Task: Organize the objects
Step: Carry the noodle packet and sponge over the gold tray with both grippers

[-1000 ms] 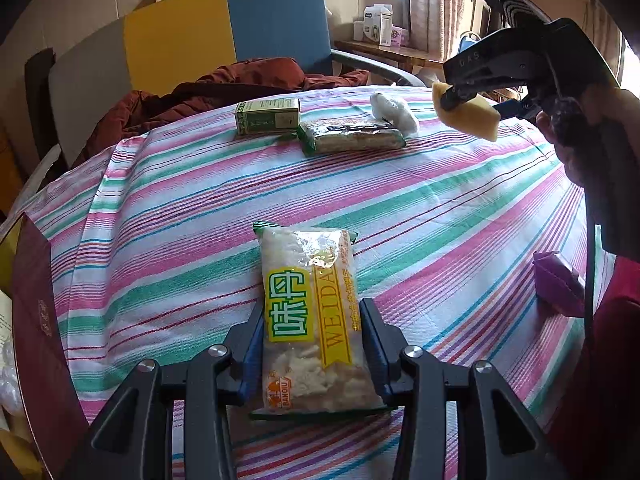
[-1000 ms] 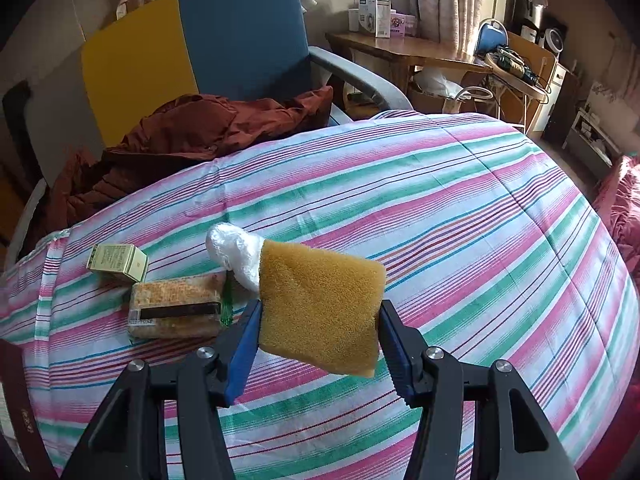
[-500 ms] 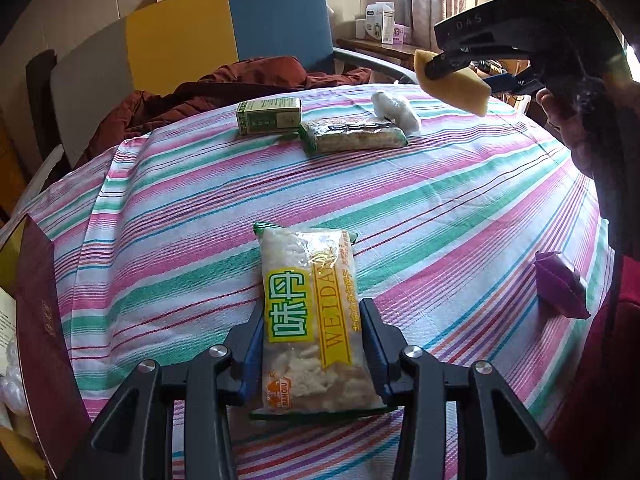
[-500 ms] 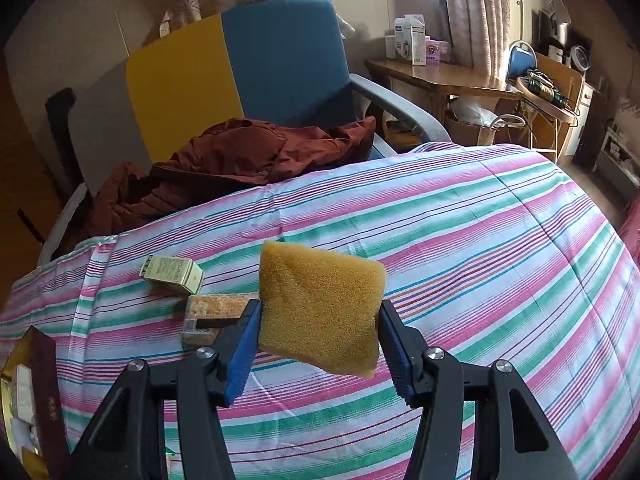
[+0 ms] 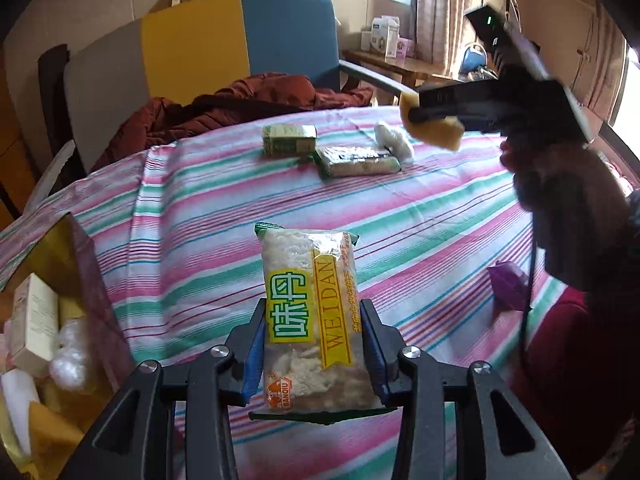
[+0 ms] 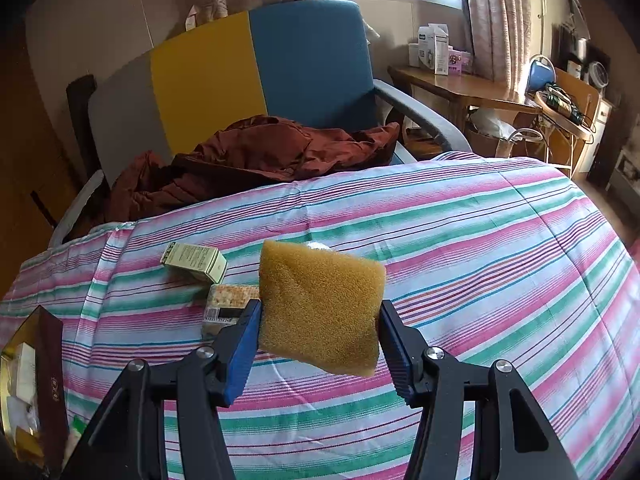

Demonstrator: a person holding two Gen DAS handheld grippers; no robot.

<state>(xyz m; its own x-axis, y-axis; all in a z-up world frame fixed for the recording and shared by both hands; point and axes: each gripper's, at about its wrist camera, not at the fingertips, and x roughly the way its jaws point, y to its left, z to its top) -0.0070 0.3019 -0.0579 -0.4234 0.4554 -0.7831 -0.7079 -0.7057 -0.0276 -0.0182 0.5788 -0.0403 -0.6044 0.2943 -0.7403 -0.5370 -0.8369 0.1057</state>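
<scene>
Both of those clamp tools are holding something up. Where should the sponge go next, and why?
Probably leftward, toward the open box at the table's left edge. The right gripper holds the yellow sponge clear above the striped tablecloth, and the box already holds other items, so it looks like the collecting place.

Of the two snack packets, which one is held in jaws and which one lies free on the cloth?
The white packet is held by the left gripper. The brown packet lies free beside the green box.
</scene>
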